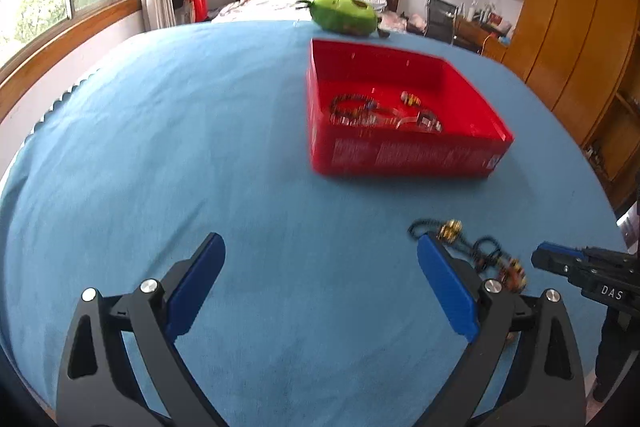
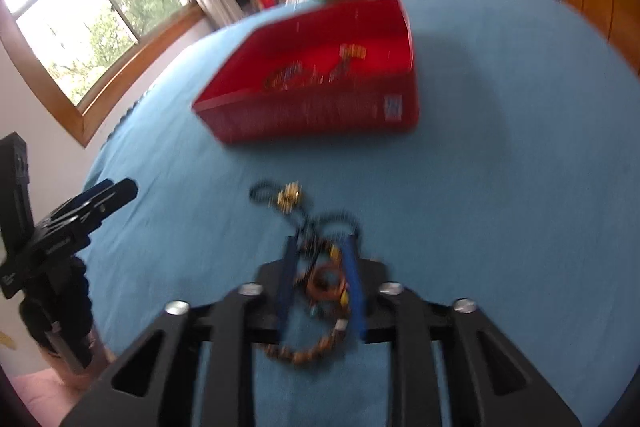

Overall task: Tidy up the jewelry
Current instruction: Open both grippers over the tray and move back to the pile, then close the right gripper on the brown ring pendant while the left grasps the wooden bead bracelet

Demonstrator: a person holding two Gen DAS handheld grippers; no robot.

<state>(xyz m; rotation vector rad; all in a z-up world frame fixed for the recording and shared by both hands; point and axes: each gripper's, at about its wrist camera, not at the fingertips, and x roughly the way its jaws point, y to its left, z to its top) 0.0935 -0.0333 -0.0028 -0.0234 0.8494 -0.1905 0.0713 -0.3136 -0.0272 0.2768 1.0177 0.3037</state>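
A red box (image 1: 404, 155) (image 2: 320, 115) stands on the blue cloth and holds several bracelets (image 1: 360, 109). A tangle of black cord, gold charm and brown beads (image 1: 500, 263) (image 2: 320, 275) lies on the cloth in front of the box. My left gripper (image 1: 320, 251) hangs open and wide over bare cloth, with its right finger (image 1: 444, 283) beside the cord. My right gripper (image 2: 320, 247) is over the tangle with its jaws narrow. The beads show through the gap in a blurred view, and I see no pad pressing on them. In the left wrist view the right gripper (image 1: 538, 259) sits close to the beads' right side.
A green plush toy (image 1: 346, 15) lies at the cloth's far edge behind the box. Beyond it are a bed, windows on the left and wooden cupboards on the right. Blue cloth stretches wide to the left of the box.
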